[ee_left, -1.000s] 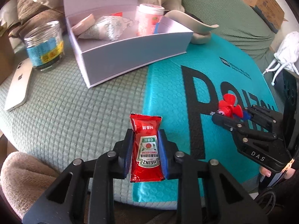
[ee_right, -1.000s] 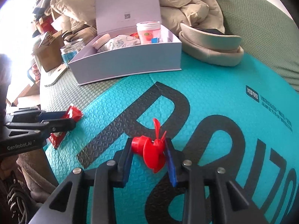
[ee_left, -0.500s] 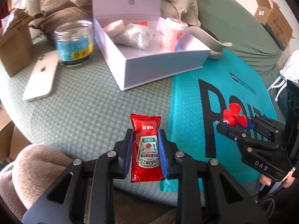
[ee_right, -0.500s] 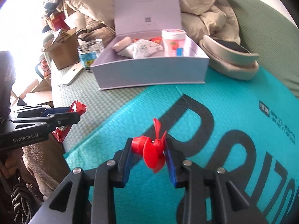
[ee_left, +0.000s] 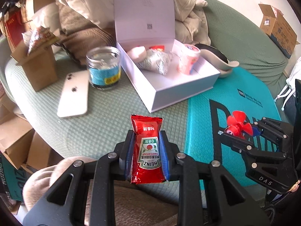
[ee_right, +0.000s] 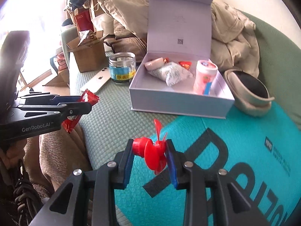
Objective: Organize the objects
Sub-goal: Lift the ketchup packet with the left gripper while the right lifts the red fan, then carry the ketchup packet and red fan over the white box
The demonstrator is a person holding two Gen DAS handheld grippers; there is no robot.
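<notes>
My left gripper [ee_left: 147, 133] is shut on a red Heinz ketchup packet [ee_left: 147, 148] and holds it in the air above the green cover's near edge. It also shows in the right wrist view [ee_right: 82, 106] at the left. My right gripper [ee_right: 149, 144] is shut on a red toy propeller [ee_right: 153, 154], held above the teal mat [ee_right: 244, 141]. It also shows in the left wrist view [ee_left: 238, 125]. An open white box [ee_left: 169, 86] stands farther back with a wrapped packet [ee_left: 156, 64], a pink cup [ee_left: 188, 58] and small items inside.
A glass jar [ee_left: 104, 67], a white phone [ee_left: 74, 94] and a brown paper bag [ee_left: 40, 64] sit left of the box. A beige slipper [ee_right: 248, 92] lies right of the box. Pillows and bedding are piled behind. Cardboard boxes stand at the far right [ee_left: 278, 30].
Both grippers have risen and pulled back from the surface, each still holding its object. The box and jar now appear farther away.
</notes>
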